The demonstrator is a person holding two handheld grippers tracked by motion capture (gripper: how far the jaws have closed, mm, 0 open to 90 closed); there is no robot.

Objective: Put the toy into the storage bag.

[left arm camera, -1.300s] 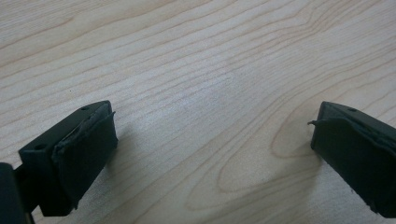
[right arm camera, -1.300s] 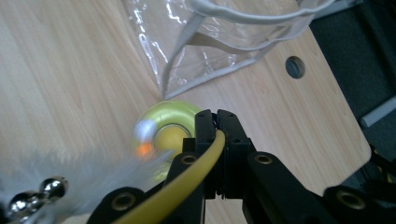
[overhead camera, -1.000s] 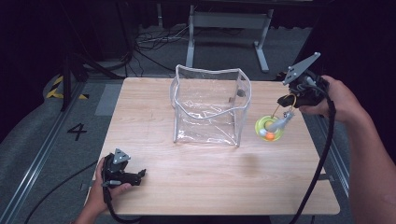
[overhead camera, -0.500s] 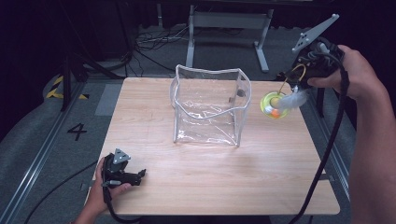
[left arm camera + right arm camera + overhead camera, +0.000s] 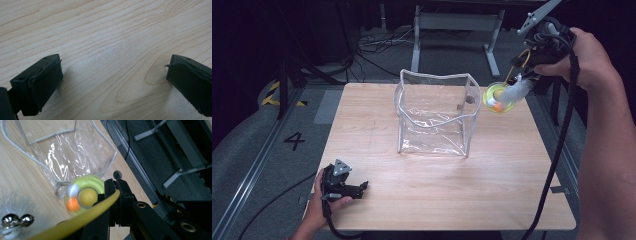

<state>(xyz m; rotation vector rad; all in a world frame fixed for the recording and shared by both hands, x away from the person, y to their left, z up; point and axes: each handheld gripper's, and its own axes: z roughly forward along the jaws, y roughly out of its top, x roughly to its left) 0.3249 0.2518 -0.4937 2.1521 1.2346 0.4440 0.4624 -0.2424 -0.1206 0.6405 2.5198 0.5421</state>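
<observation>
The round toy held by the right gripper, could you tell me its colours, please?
Yellow-green ring toy with a yellow centre and an orange spot; right gripper view shows it best.

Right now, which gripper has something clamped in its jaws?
The right gripper, raised beside the clear bag, jaws shut on the yellow-green toy's yellow strap. The left gripper rests on the table with jaws open.

High view looks down; both close gripper views share its table.
</observation>
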